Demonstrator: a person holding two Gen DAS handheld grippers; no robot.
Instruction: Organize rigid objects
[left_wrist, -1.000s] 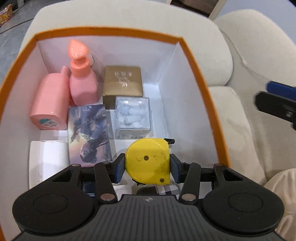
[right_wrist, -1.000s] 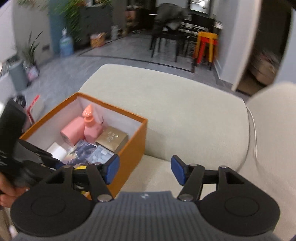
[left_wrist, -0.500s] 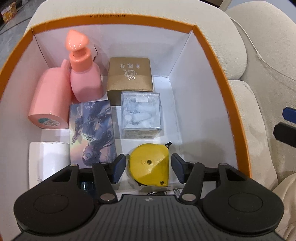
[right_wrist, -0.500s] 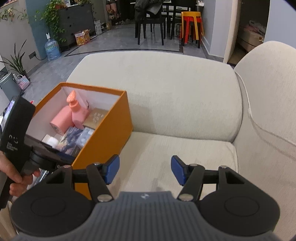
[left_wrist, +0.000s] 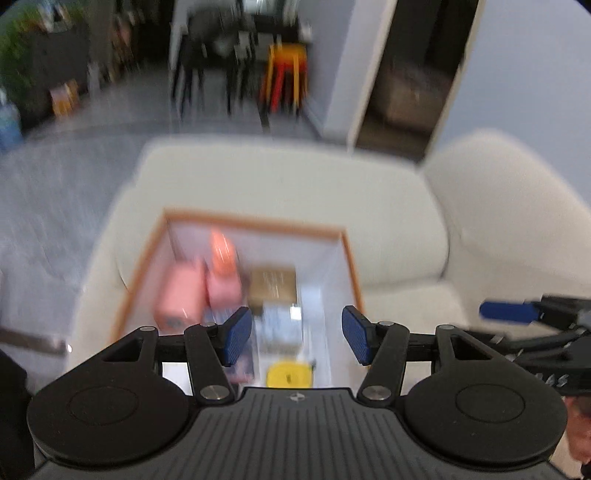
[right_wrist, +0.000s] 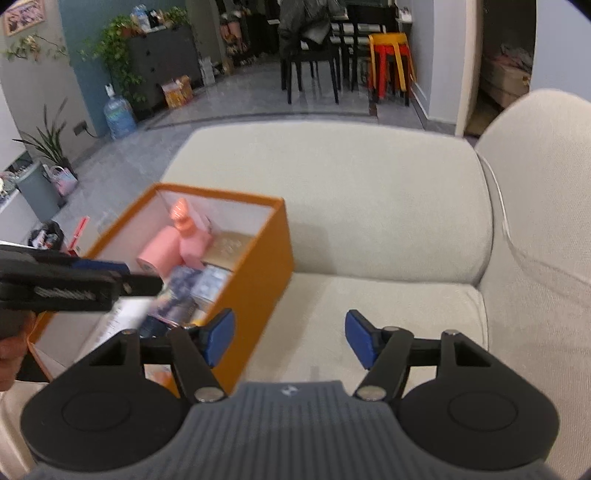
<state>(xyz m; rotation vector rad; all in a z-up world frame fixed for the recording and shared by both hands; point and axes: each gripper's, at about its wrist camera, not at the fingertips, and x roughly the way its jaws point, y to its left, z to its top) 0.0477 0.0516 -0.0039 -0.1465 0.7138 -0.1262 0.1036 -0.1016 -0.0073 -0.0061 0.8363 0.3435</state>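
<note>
Yellow tape measure (left_wrist: 290, 376) lay low-centre in the orange box (left_wrist: 352, 273); left tool (left_wrist: 297, 340) and right tool (right_wrist: 287, 339) both gaped empty. Fast blurred swings risked clipping the rim.

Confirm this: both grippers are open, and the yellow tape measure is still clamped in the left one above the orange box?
Not quite. The left gripper is open and empty; the left wrist view shows the yellow tape measure lying inside the orange box. The right gripper is open too.
</note>
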